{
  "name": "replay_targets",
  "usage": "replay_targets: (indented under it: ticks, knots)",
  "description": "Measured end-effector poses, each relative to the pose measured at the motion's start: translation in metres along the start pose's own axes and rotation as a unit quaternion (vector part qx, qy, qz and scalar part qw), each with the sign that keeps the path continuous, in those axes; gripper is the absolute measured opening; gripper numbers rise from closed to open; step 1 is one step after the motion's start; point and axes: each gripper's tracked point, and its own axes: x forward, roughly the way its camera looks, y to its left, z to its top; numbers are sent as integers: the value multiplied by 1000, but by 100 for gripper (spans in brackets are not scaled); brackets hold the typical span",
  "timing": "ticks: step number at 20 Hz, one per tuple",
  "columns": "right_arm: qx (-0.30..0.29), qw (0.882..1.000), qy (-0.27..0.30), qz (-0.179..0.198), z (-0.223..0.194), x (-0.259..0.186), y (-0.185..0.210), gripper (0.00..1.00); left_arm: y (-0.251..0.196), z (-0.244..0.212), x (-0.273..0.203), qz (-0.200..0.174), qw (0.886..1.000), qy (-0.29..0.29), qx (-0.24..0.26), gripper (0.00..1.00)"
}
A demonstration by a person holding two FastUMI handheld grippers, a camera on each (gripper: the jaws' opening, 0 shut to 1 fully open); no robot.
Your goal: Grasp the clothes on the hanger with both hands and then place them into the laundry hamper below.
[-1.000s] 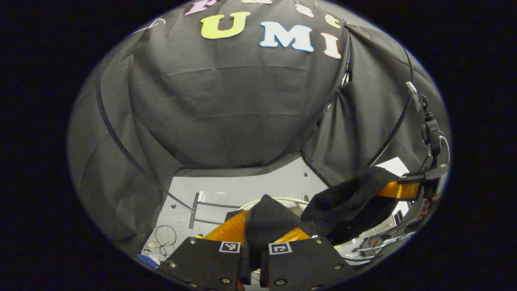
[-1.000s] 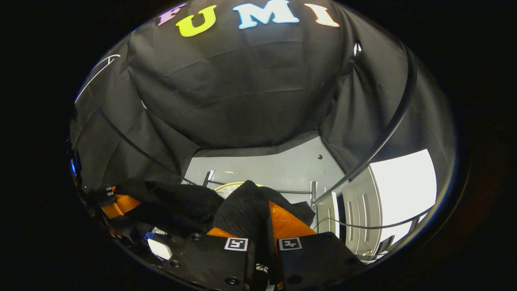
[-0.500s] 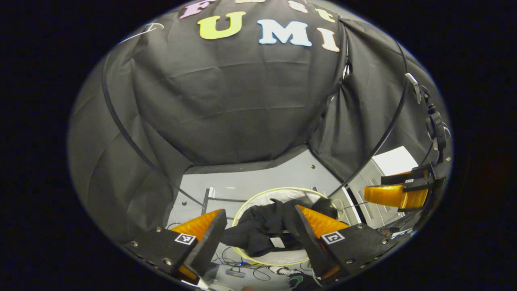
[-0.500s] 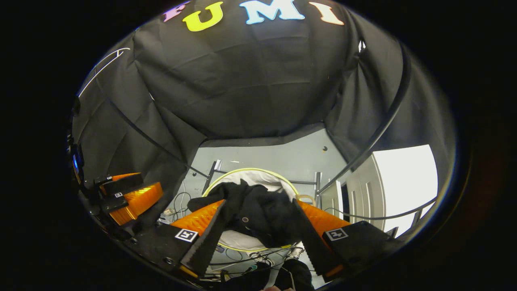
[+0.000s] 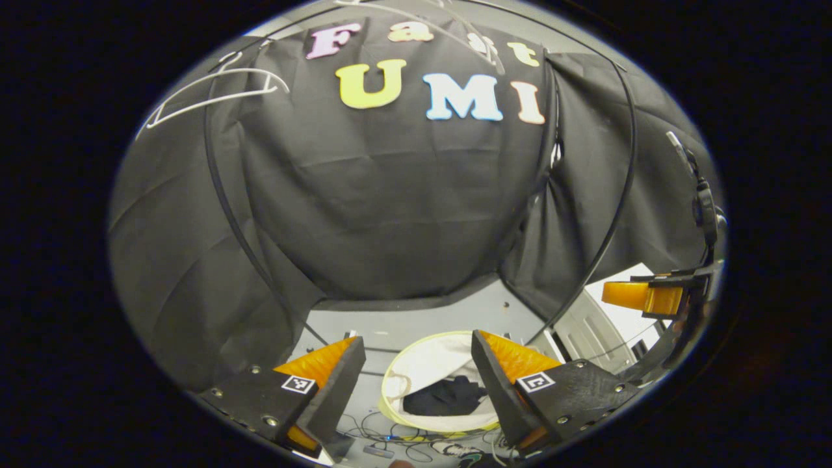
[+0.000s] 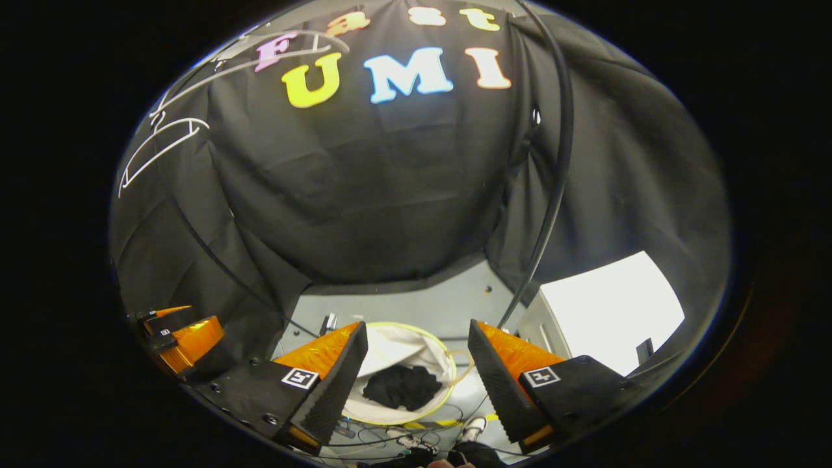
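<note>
- Since a second ago both claws have let go and risen: the black clothes [image 6: 402, 386] that were pinched between them now lie in the laundry hamper [image 6: 448, 364] on the floor, near and below.
- Left claw [image 5: 416, 380] stands wide and empty above the hamper.
- Right claw [image 6: 416, 377] is just as wide, holding nothing.
- White hangers [image 6: 156, 146] hang bare, far left.
- Judging by this, the drop is done; best to lift straight up, clear of the rim.
</note>
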Motion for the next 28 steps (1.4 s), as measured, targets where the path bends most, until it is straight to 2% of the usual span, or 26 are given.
replay_targets:
  ticks: [3,7,8,11,14,16,19,21,22,23,24,28]
  knots:
    - [5,997,-78,-9,54,-32,-19,98,1,42,-13,37,997,-62,-8,96]
    - [0,985,-174,9,121,-80,-32,98,-11,107,-40,64,983,-170,-8,96]
    - [-6,980,-197,12,137,-92,-37,93,-14,121,-45,72,979,-191,-18,96]
    - [-7,966,-257,30,170,-127,-48,98,-39,155,-68,64,967,-238,-60,96]
    - [-12,954,-296,47,194,-167,-51,92,-69,181,-98,53,958,-270,-84,96]
    - [-37,950,-305,61,201,-184,-47,92,-83,203,-121,52,954,-286,-78,96]
    - [-65,939,-332,56,213,-213,-54,92,-91,221,-151,59,948,-308,-60,96]
    - [-66,935,-344,55,212,-222,-57,92,-85,226,-168,74,942,-322,-52,96]
    - [-69,934,-344,59,206,-221,-55,92,-76,224,-176,95,938,-329,-52,96]
    - [-70,936,-340,57,197,-219,-58,92,-63,213,-179,121,937,-323,-58,95]
    - [-70,939,-332,53,187,-216,-63,92,-57,201,-178,131,937,-318,-58,95]
    - [-66,950,-304,22,158,-216,-85,92,-34,160,-162,148,951,-268,-49,95]
